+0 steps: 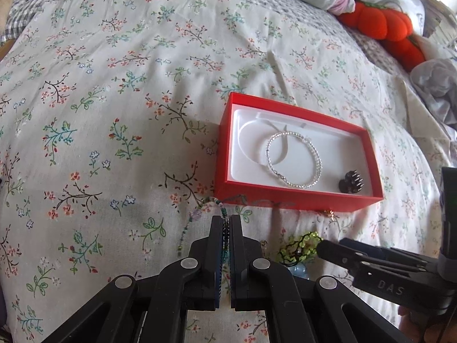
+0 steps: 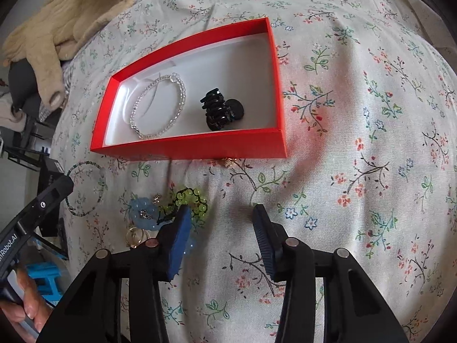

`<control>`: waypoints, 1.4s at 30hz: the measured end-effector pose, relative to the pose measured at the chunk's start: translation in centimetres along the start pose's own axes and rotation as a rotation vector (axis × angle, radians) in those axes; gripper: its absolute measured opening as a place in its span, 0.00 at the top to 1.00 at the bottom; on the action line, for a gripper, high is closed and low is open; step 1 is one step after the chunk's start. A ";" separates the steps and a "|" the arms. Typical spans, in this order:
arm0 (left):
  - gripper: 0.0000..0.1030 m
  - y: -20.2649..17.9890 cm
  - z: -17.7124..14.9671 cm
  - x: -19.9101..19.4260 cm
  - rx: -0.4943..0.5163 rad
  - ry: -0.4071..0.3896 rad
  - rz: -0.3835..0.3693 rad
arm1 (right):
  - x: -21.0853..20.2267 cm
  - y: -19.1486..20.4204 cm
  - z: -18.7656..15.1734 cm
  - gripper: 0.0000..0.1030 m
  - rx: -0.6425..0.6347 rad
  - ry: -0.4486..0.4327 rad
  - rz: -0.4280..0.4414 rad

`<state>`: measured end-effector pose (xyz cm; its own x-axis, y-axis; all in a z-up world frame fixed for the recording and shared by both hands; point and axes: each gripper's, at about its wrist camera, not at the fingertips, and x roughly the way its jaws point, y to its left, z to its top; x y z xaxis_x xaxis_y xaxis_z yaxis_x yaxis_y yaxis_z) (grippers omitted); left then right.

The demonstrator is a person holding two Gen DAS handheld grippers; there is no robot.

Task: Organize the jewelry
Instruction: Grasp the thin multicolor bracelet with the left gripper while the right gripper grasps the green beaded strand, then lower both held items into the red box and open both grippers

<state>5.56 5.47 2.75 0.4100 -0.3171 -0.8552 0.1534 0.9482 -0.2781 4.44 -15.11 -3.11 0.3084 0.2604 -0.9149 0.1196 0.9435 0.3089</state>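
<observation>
A red box [image 1: 297, 200] with a white lining lies on the floral bedspread; it also shows in the right wrist view [image 2: 200, 145]. Inside lie a clear bead bracelet [image 1: 294, 158] [image 2: 160, 105] and a black hair claw [image 1: 351, 183] [image 2: 220, 110]. My left gripper [image 1: 227, 223] is shut on a thin green beaded bracelet [image 1: 211, 203] [image 2: 85, 190] just in front of the box. My right gripper [image 2: 222, 214] is open and empty, hovering beside a green bead flower [image 2: 191, 200] [image 1: 300, 247] and a blue flower piece [image 2: 142, 211].
A small gold piece [image 2: 227, 162] lies against the box's front wall. Gold rings [image 2: 135, 237] lie by the blue flower. A beige blanket [image 2: 65, 20] is at the far left, an orange plush [image 1: 385, 25] and pillows at the far right.
</observation>
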 end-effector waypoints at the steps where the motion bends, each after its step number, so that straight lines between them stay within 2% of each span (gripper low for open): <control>1: 1.00 0.0 0.0 0.0 0.001 0.002 0.002 | 0.3 0.2 0.1 0.58 -0.002 0.001 0.005; 7: 1.00 0.0 -0.1 0.5 0.002 0.015 0.017 | 1.1 0.9 0.6 0.63 -0.026 -0.014 -0.014; 11: 1.00 0.2 0.0 0.7 0.000 0.022 0.027 | 1.2 1.2 0.7 0.89 -0.057 -0.024 -0.042; 12: 1.00 0.2 -0.1 0.8 -0.001 0.022 0.028 | 1.2 1.2 0.7 0.90 -0.057 -0.022 -0.037; 25: 1.00 -0.5 0.0 -0.1 0.001 -0.005 0.000 | -2.2 1.4 -0.1 0.92 -0.078 -0.064 0.028; 37: 1.00 -2.4 0.6 -1.7 0.027 -0.067 -0.029 | -7.2 1.7 -0.5 0.92 -0.115 -0.166 0.068; 42: 1.00 -3.1 0.9 -2.1 0.026 -0.099 -0.069 | -8.9 1.2 -0.5 0.92 -0.098 -0.210 0.069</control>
<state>5.02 3.13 5.80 0.4845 -0.3826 -0.7867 0.2065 0.9239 -0.3221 1.40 -16.19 5.32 0.5031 0.2867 -0.8153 0.0025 0.9429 0.3331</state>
